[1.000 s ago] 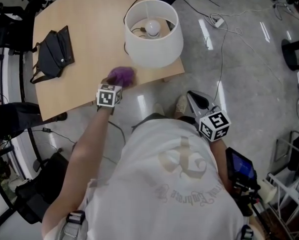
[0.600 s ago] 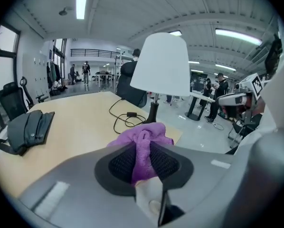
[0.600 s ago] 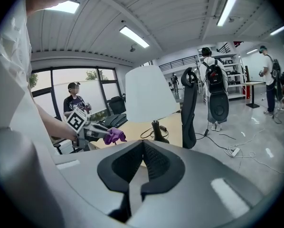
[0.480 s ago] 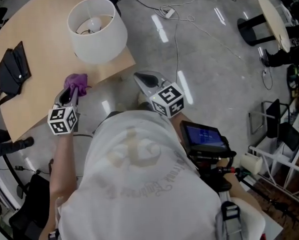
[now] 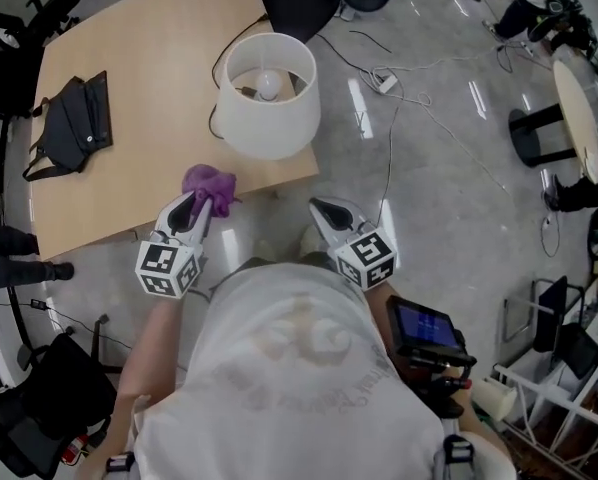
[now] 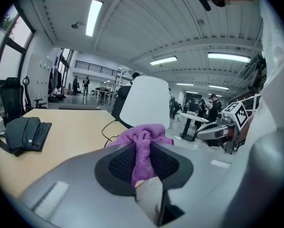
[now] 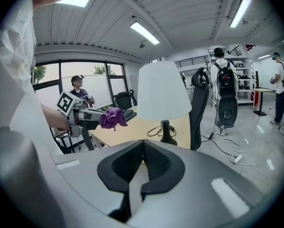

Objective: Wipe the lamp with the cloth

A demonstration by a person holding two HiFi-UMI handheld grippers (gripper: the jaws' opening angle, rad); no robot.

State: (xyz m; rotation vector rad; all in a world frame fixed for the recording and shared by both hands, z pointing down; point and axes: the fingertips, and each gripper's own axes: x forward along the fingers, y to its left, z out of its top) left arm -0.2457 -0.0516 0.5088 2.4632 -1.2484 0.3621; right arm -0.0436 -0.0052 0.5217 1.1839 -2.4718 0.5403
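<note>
Purple cloth (image 5: 210, 182) is clamped in the left gripper (image 5: 201, 201). In the head view it sits above the near edge of the wooden table (image 5: 149, 58), beside the lamp (image 5: 269, 118) but not touching it. The lamp stands at the table's near right corner. Its white shade is open at the top, and one bulb (image 5: 270, 87) sits inside. A black cable (image 5: 217, 118) loops on the wood by the shade. A black bag (image 5: 71, 128) lies flat at the table's left side. It is shut, so its contents cannot be seen. The right gripper (image 5: 321, 208) is off the table, over the grey floor, in front of the person's chest.

Left gripper view: the jaws are closed on the cloth. One fold runs down between the pads and the rest bunches above the tips. The shade rises beyond the cloth, with clear space between them. The bag lies on the table at the left.

Right gripper view: the jaws are together with nothing between them. The lamp stands ahead, its dark base on the table with the cable beside it. The left gripper holds the cloth in the air to the left of the shade, about level with its lower rim.
</note>
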